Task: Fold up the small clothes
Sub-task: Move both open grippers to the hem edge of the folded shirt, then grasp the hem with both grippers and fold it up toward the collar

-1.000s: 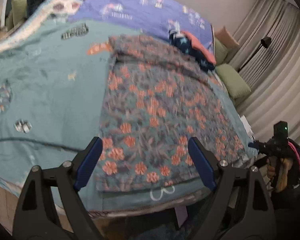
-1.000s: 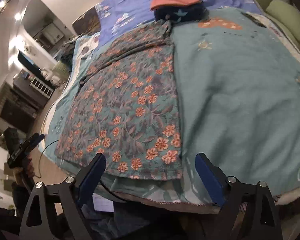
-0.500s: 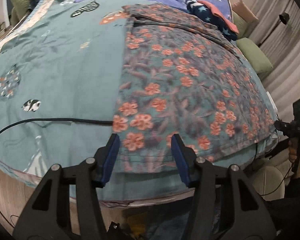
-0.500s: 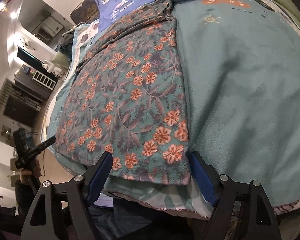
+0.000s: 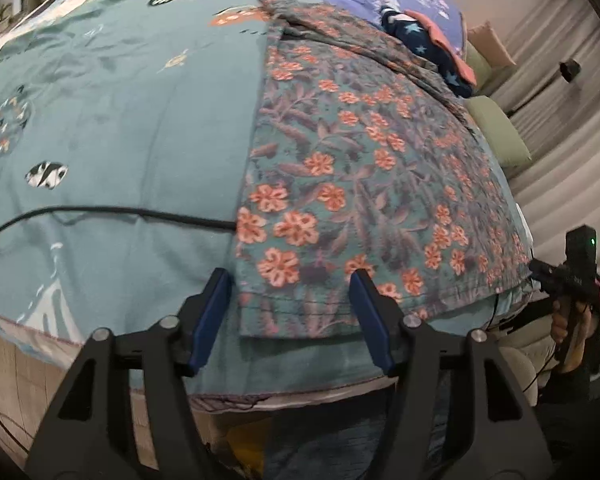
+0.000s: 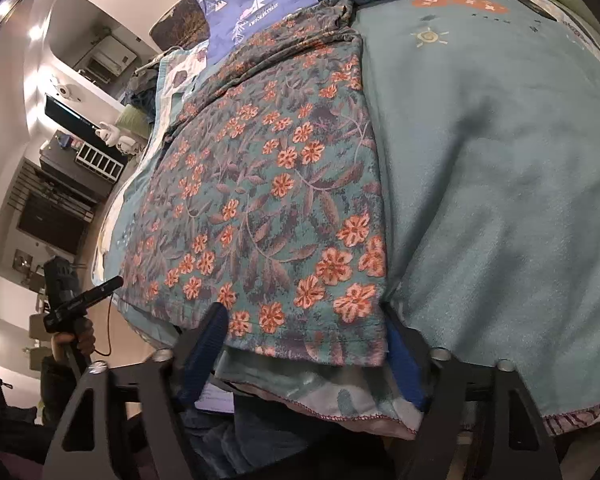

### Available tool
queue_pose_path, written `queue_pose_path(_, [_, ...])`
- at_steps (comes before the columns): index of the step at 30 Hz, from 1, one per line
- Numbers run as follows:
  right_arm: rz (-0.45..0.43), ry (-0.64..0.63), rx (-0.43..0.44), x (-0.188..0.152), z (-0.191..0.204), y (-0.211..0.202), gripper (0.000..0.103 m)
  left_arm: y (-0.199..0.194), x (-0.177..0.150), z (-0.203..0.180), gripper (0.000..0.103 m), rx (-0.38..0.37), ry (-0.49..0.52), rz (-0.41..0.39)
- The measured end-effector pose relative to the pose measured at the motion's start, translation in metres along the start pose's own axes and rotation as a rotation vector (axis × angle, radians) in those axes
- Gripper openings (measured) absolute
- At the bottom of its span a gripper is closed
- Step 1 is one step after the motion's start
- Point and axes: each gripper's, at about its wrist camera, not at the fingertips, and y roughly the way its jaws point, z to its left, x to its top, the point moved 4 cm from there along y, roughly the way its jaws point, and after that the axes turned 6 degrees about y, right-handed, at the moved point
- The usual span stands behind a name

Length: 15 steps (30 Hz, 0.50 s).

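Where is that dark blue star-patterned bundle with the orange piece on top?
The dark blue star-patterned bundle lies at the bed's far end, just beyond the floral garment.

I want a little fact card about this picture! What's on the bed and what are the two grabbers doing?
garment: flowered cloth spread flat on the bed
bed cover: teal blanket
left gripper: jaws open around the cloth's near left corner
right gripper: jaws open around the near right corner
behind the cloth: folded pile, navy with stars, orange on top
also: black cable on the blanket

Grey curtains (image 5: 560,92); white walls (image 6: 24,132); dark shelving (image 6: 60,184).
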Motion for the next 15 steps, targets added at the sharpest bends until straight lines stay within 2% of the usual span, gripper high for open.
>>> queue_pose_path(1, [-0.001, 0.004, 0.01, 0.0, -0.001, 0.0, 0.053, 0.0, 0.0, -0.001, 0.049, 0.0, 0.008, -0.003])
queue_pose_path(2, [0.007, 0.013, 0.025, -0.001, -0.002, 0.001, 0.036, 0.0, 0.0, 0.0, 0.043, 0.008, 0.011, -0.005])
queue_pose_path(3, [0.017, 0.017, 0.033, -0.002, -0.003, 0.002, 0.025, -0.001, 0.001, 0.002, 0.026, 0.028, 0.01, -0.015])
queue_pose_path(4, [0.032, 0.024, 0.041, -0.003, -0.005, 0.004, 0.008, -0.002, 0.001, 0.003, 0.012, 0.042, 0.017, -0.022])
queue_pose_path(5, [0.045, 0.034, 0.049, -0.005, -0.006, 0.006, 0.007, -0.004, 0.001, 0.002, 0.01, 0.049, 0.032, -0.03])
queue_pose_path(9, [0.006, 0.053, 0.098, -0.005, -0.008, 0.003, 0.004, -0.008, 0.002, -0.001, 0.007, 0.041, 0.038, -0.053])
queue_pose_path(15, [-0.037, 0.032, 0.094, 0.0, -0.001, -0.006, 0.003, -0.02, 0.009, -0.006, 0.006, -0.071, -0.015, -0.118])
